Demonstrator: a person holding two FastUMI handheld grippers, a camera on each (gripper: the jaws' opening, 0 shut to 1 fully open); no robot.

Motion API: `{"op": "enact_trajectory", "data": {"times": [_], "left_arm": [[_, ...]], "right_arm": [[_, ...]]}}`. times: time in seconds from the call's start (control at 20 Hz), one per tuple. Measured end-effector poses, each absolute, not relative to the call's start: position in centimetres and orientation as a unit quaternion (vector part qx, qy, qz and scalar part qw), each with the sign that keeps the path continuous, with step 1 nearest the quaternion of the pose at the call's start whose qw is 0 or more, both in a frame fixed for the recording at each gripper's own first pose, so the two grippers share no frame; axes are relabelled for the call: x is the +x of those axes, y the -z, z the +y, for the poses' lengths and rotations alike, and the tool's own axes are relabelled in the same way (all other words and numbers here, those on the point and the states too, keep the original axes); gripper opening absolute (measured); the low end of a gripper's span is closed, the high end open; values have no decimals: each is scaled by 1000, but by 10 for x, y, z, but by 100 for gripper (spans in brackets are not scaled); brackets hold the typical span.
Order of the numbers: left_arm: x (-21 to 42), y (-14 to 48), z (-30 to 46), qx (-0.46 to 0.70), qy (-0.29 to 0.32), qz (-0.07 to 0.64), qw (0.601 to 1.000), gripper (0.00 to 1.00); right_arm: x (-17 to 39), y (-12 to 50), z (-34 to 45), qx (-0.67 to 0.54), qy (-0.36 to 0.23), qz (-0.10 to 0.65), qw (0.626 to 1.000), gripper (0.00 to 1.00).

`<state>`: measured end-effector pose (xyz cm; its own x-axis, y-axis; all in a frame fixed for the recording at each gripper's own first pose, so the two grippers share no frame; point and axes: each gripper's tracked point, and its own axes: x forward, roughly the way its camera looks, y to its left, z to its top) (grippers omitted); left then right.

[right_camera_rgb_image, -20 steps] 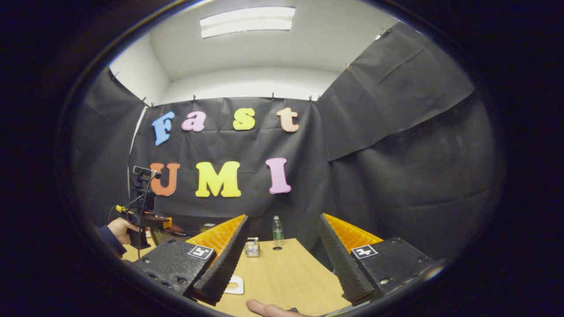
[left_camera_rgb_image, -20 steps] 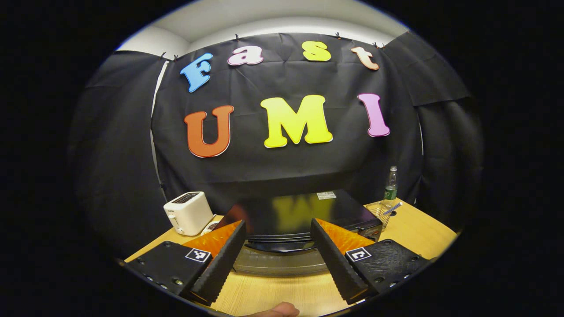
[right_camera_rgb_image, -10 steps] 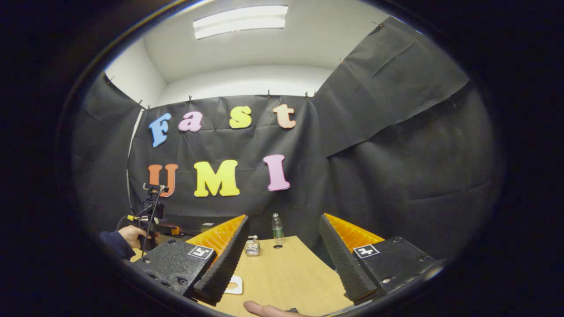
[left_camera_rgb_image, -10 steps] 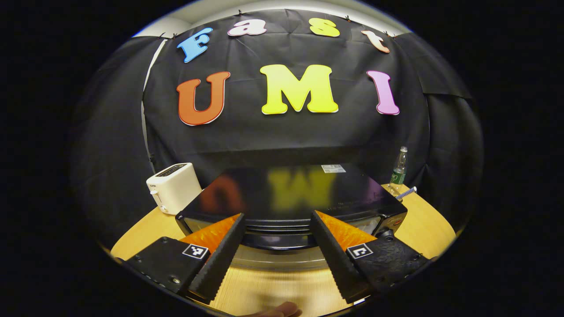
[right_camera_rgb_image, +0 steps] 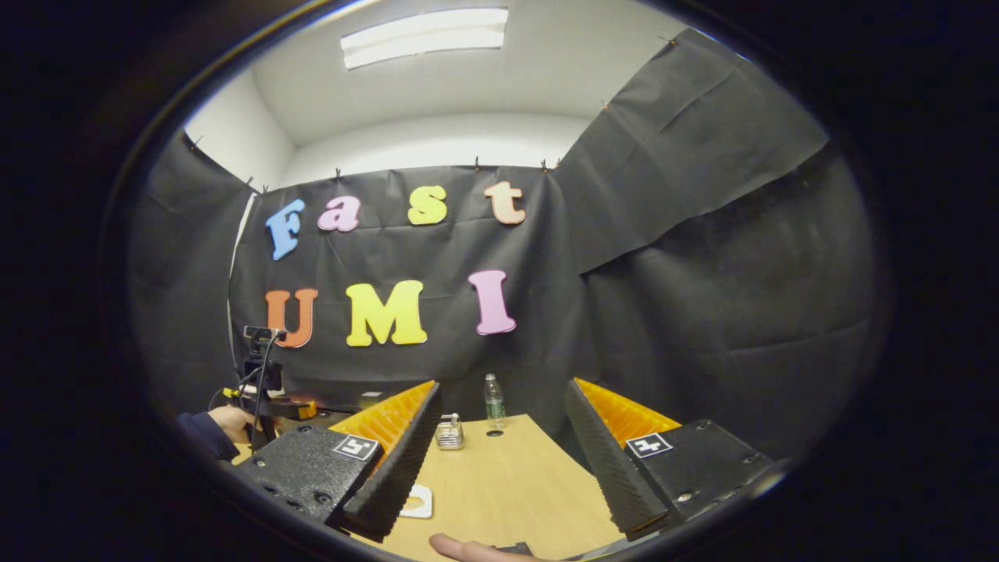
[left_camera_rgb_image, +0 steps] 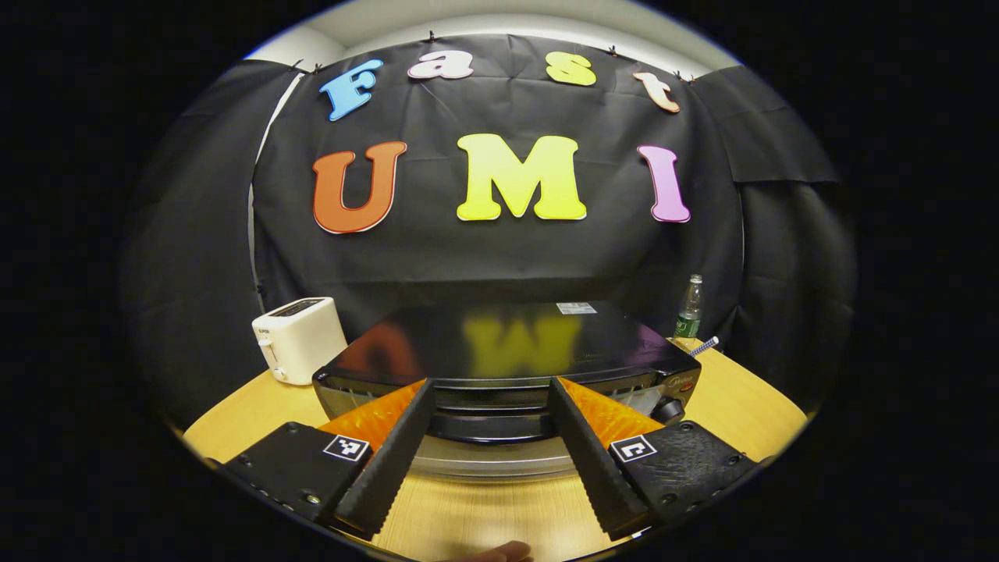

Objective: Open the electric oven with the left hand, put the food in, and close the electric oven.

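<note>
Black oven point(left_camera_rgb_image: 507, 351) just ahead, handle btwn left gripper point(left_camera_rgb_image: 488, 441) fingers, spread, not touching.

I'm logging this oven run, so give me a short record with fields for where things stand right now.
oven: black, on the wooden table, door closed
left hand-held gripper: open, fingers either side of the door handle, not gripping
right hand-held gripper: open, holding nothing, above the table
toaster: white, left of the oven
bottle: upright, behind the oven's right corner

Ceiling light point(right_camera_rgb_image: 425, 37) bright; fisheye edges warped.
</note>
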<state>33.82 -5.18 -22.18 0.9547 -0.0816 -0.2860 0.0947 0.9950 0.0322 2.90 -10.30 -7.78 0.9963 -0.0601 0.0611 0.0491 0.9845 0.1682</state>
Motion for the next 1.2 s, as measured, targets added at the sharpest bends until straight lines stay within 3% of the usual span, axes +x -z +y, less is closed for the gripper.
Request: {"op": "enact_trajectory", "data": {"times": [1.2], "left_arm": [[197, 306, -50, 29, 52, 171, 983, 96]], "right_arm": [[36, 97, -41, 73, -23, 10, 997, 97]]}}
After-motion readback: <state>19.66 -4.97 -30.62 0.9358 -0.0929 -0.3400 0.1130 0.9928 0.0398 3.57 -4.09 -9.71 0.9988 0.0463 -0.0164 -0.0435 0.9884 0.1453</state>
